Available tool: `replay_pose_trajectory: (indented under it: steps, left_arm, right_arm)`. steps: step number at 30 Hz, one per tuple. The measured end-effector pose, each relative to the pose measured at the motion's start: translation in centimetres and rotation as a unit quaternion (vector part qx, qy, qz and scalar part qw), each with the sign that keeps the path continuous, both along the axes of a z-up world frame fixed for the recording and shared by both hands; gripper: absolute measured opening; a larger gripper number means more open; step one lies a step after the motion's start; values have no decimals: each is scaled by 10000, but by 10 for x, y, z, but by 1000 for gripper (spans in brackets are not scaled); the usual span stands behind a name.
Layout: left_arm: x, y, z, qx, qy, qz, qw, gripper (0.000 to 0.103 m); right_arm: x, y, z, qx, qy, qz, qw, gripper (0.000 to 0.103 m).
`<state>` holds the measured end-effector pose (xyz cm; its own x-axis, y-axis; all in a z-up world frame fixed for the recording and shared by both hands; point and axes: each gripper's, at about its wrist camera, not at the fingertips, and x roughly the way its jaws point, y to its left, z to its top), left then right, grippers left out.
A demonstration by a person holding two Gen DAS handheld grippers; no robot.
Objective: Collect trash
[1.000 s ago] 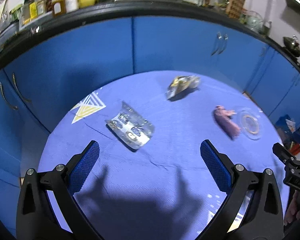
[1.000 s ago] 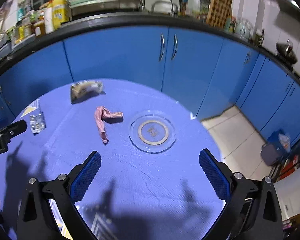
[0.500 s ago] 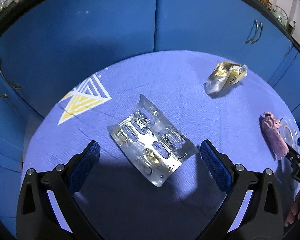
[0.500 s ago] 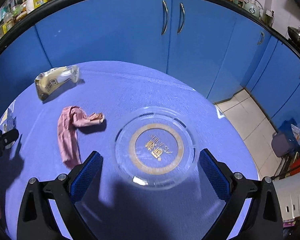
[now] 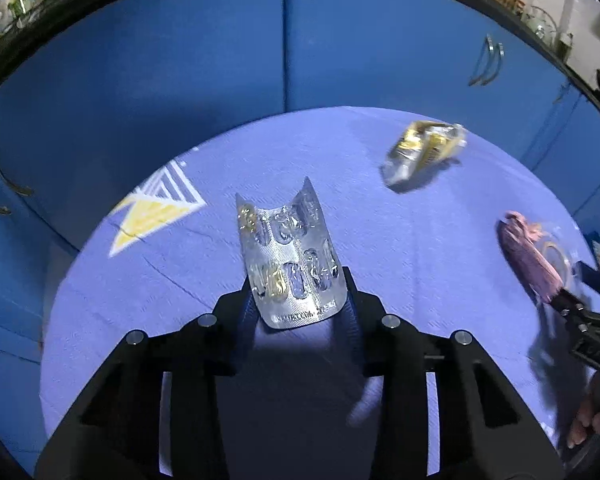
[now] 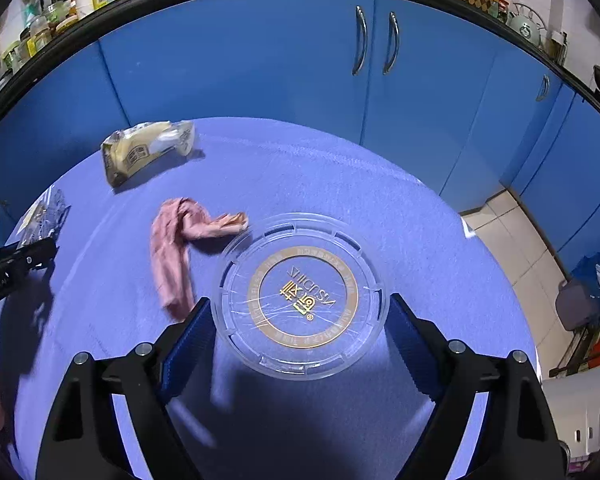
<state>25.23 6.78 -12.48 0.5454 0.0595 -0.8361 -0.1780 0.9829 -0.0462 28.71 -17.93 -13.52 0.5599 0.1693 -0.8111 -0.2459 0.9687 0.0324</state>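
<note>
A silver blister pack [image 5: 288,256] stands bowed and tilted up off the blue tablecloth [image 5: 400,240]. My left gripper [image 5: 298,292] is closing on its near end, and both pads press its edges. A round clear plastic lid [image 6: 300,292] with a gold ring lies flat on the cloth. My right gripper [image 6: 300,320] is closing around it, with one pad at the rim on each side. A crumpled pink scrap [image 6: 172,256] lies just left of the lid. A crinkled yellow wrapper [image 6: 148,152] sits farther back.
Blue cabinet doors [image 6: 260,60] curve round the far side of the table. The round table's edge drops to a tiled floor [image 6: 512,224] at the right. A yellow triangle pattern [image 5: 152,212] marks the cloth left of the blister pack. A person's fingers [image 5: 580,428] show at the right edge.
Both grippers came down and forward over their objects. The left jaws went from wide open to pinching the blister pack, which bent and tipped up. The right jaws narrowed onto the lid's rim.
</note>
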Motion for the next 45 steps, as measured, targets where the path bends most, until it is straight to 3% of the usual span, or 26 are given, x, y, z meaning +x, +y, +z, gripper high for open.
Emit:
replay_pose_trajectory:
  steps: [11, 23, 45]
  left_arm:
    - [-50, -31, 20, -120, -166, -411, 9989, 37]
    - [-96, -79, 62, 44, -562, -878, 9945, 37]
    - [-156, -198, 124, 270, -1214, -1927, 9734, 37]
  right_arm:
    - [-47, -17, 18, 12, -68, -33, 10000, 83]
    - [-118, -45, 69, 76, -636, -114, 9979, 83]
    - [-225, -141, 140, 147, -1580, -829, 9838, 84]
